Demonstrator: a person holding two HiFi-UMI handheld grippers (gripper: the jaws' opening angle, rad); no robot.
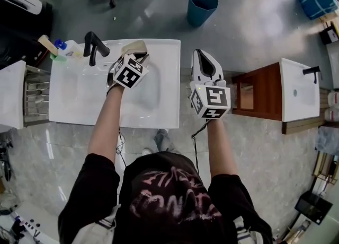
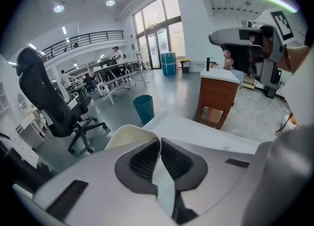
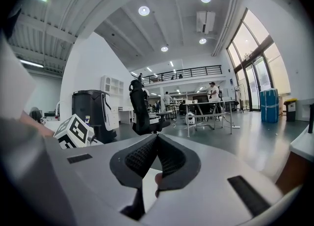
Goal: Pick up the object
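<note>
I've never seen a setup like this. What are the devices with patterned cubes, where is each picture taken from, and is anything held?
No robot here: a person holds a two-jaw gripper in each hand; the cubes are part of them. One picture looks down from a camera on the person's head; the other two look along each gripper's jaws. Below is a white washbasin with a black tap and a bottle. The left gripper is shut on a thin cream-coloured sheet. The right gripper is shut and empty.
</note>
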